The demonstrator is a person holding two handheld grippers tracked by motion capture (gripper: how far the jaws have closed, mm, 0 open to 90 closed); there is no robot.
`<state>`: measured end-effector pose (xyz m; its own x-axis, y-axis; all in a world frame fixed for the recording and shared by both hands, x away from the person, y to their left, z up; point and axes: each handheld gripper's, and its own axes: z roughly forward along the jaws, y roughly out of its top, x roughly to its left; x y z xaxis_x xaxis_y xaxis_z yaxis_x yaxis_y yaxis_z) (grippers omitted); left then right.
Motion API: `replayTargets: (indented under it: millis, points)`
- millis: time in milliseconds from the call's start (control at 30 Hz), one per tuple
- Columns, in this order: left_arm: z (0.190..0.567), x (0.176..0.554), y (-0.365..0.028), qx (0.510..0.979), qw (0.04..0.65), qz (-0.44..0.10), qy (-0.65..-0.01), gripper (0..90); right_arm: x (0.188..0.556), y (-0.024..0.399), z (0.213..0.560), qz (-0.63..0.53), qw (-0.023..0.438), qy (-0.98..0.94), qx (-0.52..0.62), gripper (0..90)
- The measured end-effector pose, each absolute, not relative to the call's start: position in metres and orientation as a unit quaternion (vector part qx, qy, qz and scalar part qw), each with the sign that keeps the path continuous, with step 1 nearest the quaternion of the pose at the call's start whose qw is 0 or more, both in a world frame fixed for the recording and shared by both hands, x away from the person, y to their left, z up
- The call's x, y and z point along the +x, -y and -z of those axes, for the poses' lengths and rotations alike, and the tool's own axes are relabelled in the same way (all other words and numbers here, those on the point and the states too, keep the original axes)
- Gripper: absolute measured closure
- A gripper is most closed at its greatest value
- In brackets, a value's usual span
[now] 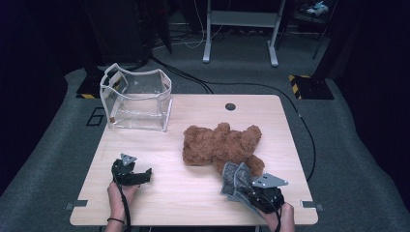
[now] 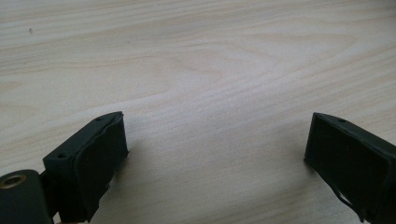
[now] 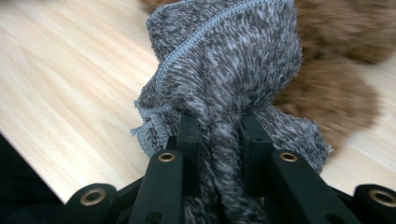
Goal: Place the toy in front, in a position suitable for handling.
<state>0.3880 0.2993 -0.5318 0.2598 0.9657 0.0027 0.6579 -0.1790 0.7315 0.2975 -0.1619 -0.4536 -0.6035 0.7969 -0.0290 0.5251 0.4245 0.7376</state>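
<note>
The right tool (image 3: 218, 135), clenched on the grey cloth (image 3: 224, 70) near the table's (image 1: 193, 193) front edge, could snag the brown teddy bear (image 1: 220, 142) touching it, while the left tool (image 2: 215, 154) rests released.

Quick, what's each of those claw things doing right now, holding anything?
Left gripper: open, empty, jaws wide apart above the bare table.
Right gripper: shut on the grey cloth, beside the brown teddy bear.

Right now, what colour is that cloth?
Speckled grey cloth with a lighter stitched edge; right gripper view.
</note>
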Motion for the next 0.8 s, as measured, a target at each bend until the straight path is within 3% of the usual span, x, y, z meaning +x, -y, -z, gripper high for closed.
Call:
replayTargets:
  millis: [500, 800]
  points:
    - [0.532, 0.388, -0.299, 0.726, 0.319, -0.242, -0.560, 5.4, 0.310, 0.231, 0.432, -0.350, 0.258, -0.764, 0.477, 74.0]
    - [0.532, 0.388, -0.299, 0.727, 0.316, -0.244, -0.558, 5.5, 0.324, 0.250, 0.431, -0.334, 0.277, -0.743, 0.509, 73.9]
